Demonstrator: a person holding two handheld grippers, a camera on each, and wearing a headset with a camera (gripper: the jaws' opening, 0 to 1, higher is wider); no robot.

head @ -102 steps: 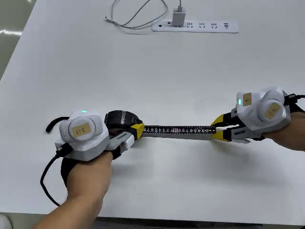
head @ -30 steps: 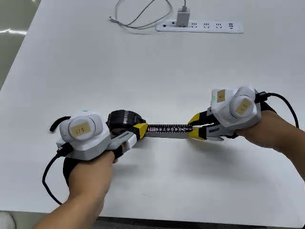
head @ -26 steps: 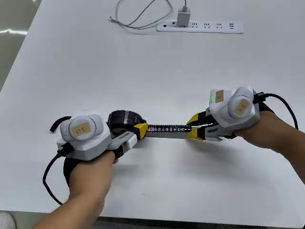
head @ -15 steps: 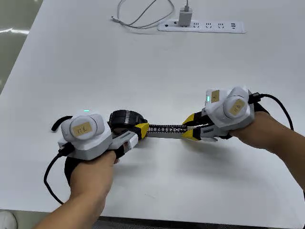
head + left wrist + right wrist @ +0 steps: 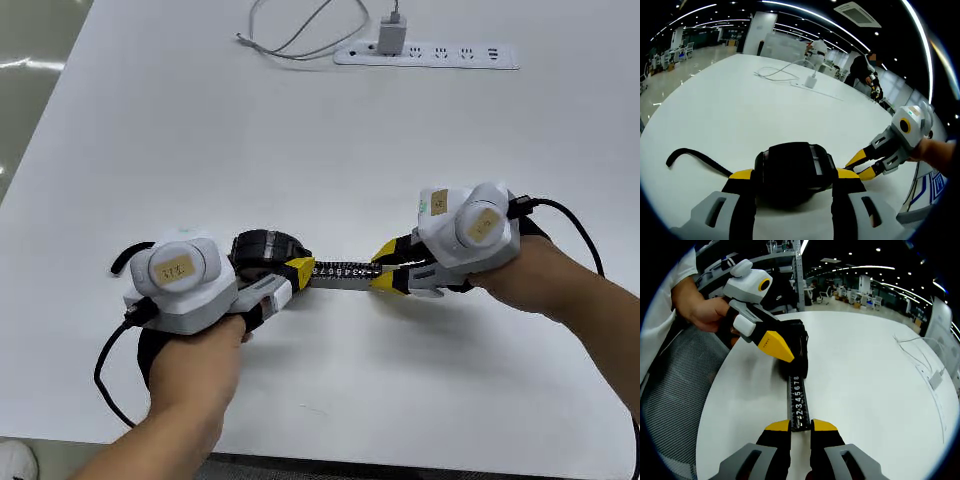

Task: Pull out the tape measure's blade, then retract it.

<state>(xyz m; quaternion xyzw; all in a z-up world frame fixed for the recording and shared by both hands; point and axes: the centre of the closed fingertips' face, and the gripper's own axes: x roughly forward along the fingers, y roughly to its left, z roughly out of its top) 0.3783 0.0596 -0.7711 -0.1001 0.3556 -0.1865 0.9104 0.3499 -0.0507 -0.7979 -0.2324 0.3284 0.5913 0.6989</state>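
Observation:
A black tape measure case (image 5: 262,250) (image 5: 794,171) (image 5: 796,352) lies on the white table, and my left gripper (image 5: 290,275) (image 5: 795,176) is shut on it, one yellow-tipped jaw on each side. A short length of dark numbered blade (image 5: 345,271) (image 5: 797,400) runs out of the case to the right. My right gripper (image 5: 384,266) (image 5: 800,426) is shut on the blade's end. A black wrist strap (image 5: 128,256) (image 5: 695,156) trails off the case to the left. In the left gripper view the right gripper (image 5: 865,165) comes in from the right.
At the table's far edge lies a white power strip (image 5: 430,55) (image 5: 817,89) with a plugged-in charger (image 5: 390,38) and a looping white cable (image 5: 290,35) (image 5: 777,74). People stand in the background of the left gripper view. The table's left edge (image 5: 45,110) is close to the left hand.
The right gripper has travelled left toward the case with the blade end in it, so the exposed blade has grown much shorter. The left gripper has kept its hold on the case.

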